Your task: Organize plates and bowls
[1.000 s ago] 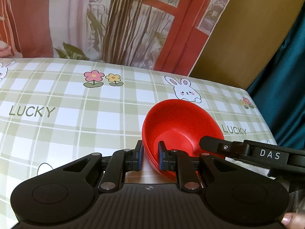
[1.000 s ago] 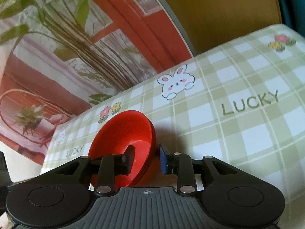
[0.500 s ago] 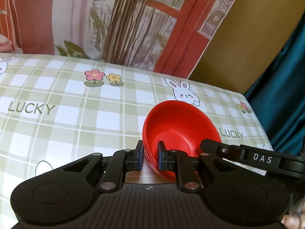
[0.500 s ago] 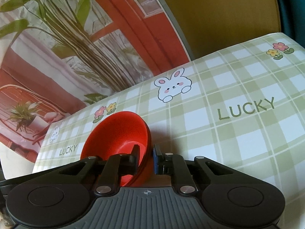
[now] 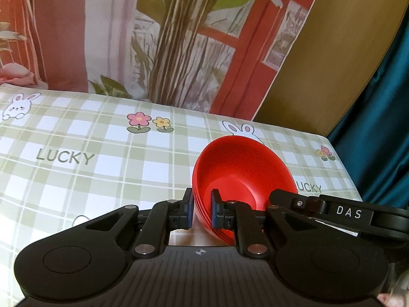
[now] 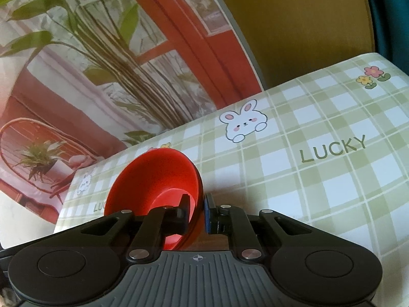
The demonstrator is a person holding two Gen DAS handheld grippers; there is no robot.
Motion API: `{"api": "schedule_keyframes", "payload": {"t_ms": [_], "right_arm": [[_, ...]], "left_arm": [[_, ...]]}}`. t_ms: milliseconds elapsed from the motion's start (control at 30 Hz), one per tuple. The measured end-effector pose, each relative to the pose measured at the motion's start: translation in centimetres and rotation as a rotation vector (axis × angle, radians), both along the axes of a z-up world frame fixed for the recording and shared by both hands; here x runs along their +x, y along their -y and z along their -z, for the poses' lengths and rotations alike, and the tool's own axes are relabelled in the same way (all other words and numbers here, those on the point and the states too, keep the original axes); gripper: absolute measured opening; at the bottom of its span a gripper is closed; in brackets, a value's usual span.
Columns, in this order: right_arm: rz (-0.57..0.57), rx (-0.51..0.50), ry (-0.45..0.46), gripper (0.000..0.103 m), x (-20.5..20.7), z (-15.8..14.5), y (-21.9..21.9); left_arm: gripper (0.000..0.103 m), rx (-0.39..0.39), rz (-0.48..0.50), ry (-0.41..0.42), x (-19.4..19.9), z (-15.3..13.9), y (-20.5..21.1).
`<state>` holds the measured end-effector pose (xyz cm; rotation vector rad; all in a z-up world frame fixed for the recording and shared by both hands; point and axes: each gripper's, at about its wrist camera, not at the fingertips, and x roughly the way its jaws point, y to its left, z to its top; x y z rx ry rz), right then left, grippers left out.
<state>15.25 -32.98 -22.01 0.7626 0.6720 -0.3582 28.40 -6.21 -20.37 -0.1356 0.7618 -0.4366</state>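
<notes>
Right tool [image 6: 196,215] just clamped red bowls [image 5: 240,168]; left tool [image 5: 200,211] grips opposite rim.

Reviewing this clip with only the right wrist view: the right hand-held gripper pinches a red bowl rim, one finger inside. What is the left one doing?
Observer: The left hand-held gripper is shut on the rim of the same red bowls, one finger inside and one outside. It grips to the left of where the right hand-held gripper holds.
Operator: Bowls? I make out maybe two edges.
Observer: The left wrist view shows several layered rim edges beside the fingers, so it looks like a nested stack.
Operator: Is the person visible anywhere?
Observer: Only a bit of a hand, at that view's lower right corner.
</notes>
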Motion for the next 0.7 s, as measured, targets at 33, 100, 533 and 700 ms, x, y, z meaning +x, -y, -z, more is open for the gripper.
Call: {"api": "schedule_keyframes", "payload": {"t_ms": [33, 100, 533, 700], "right_arm": [[-0.001, 0.000, 0.002, 0.012, 0.0, -0.2, -0.2], [-0.002, 0.001, 0.008, 0.012, -0.1, -0.8, -0.7], [-0.030, -0.060, 0.035, 0.012, -2.2, -5.0, -4.3], [-0.037, -0.064, 0.043, 0.012, -3.3, -5.9, -5.5]], "left_arm": [[0.014, 0.002, 0.000, 0.003, -0.2, -0.2, -0.2], [0.014, 0.004, -0.002, 0.009, -0.6, -0.6, -0.6], [0.014, -0.030, -0.032, 0.065, -5.4, -3.4, -3.0], [0.014, -0.035, -0.038, 0.076, -7.1, -3.9, -3.6]]}}
